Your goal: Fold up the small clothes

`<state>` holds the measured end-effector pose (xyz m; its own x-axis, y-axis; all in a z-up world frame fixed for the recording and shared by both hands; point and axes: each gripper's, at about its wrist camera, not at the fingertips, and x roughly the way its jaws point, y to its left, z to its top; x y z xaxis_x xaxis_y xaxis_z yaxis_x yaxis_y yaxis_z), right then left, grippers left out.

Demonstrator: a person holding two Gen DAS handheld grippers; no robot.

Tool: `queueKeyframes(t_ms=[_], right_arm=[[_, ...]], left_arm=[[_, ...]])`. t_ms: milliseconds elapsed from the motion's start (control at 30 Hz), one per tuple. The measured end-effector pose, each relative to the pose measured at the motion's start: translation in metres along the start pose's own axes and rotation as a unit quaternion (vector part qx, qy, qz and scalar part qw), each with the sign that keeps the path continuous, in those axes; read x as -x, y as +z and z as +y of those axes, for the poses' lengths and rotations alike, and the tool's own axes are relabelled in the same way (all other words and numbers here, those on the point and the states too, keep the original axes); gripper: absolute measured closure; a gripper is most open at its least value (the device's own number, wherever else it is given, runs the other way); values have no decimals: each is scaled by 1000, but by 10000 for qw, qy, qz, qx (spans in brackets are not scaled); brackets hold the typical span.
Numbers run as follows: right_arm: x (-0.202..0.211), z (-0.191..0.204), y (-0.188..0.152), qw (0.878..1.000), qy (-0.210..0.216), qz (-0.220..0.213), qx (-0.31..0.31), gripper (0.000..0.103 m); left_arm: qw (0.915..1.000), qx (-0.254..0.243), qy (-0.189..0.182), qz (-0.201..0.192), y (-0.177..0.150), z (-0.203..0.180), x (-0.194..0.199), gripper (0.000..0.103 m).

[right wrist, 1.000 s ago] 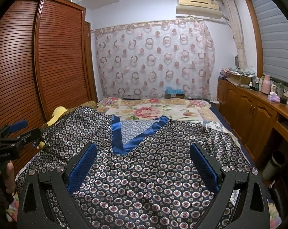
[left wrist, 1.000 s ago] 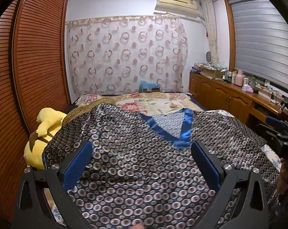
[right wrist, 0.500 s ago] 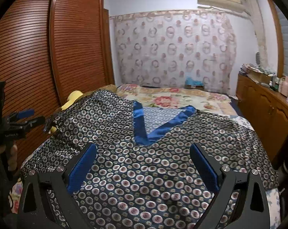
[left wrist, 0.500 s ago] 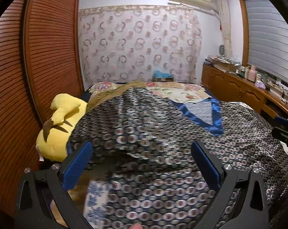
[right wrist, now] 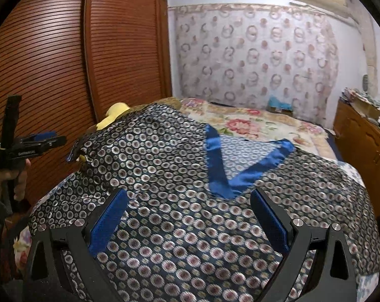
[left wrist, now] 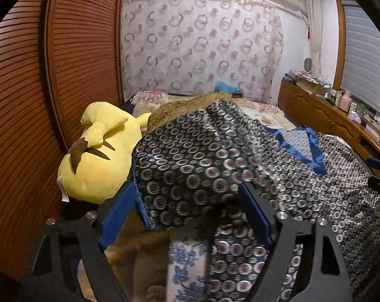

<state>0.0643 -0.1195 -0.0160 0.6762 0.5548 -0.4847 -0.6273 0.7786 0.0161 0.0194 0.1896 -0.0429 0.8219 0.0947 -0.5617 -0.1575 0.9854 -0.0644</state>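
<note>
Slatted wooden wardrobe doors [left wrist: 33, 80] are seen to the left of both grippers, and a ring-patterned curtain [right wrist: 255, 58] is hung across the far wall ahead of them. A bed with a floral cover [right wrist: 255, 125] is laid out in front of the fingers, and a wooden sideboard [left wrist: 323, 115] is set along its right side.

A dark circle-patterned garment [right wrist: 180, 166] with a blue V-shaped neckline [right wrist: 222, 176] is spread over the bed. In the right wrist view it is seen beneath and ahead of the right gripper [right wrist: 190, 216], whose blue-padded fingers [right wrist: 106, 224] are held wide apart with nothing between them. The garment lies under that gap, though contact cannot be told.

In the left wrist view, a lifted flap of the garment [left wrist: 190, 176] is draped across the gap of the left gripper [left wrist: 187, 209], between its blue pads [left wrist: 119, 214]. The fingers are spread fairly wide, and whether the cloth is pinched cannot be told. A yellow plush toy [left wrist: 99, 156] is seen just left of and beyond the left finger, partly overlapped by the raised fabric. A blue-and-white floral cloth [left wrist: 187, 266] is exposed below the flap.
</note>
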Motion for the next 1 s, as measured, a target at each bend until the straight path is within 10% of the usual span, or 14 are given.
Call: queueKeyframes(t_ms=[1000], right_arm=[[-10,12,-7,9988,364,280,189,5]], left_arm=[[9931,-324,125,1122,-37,27,-60,36]])
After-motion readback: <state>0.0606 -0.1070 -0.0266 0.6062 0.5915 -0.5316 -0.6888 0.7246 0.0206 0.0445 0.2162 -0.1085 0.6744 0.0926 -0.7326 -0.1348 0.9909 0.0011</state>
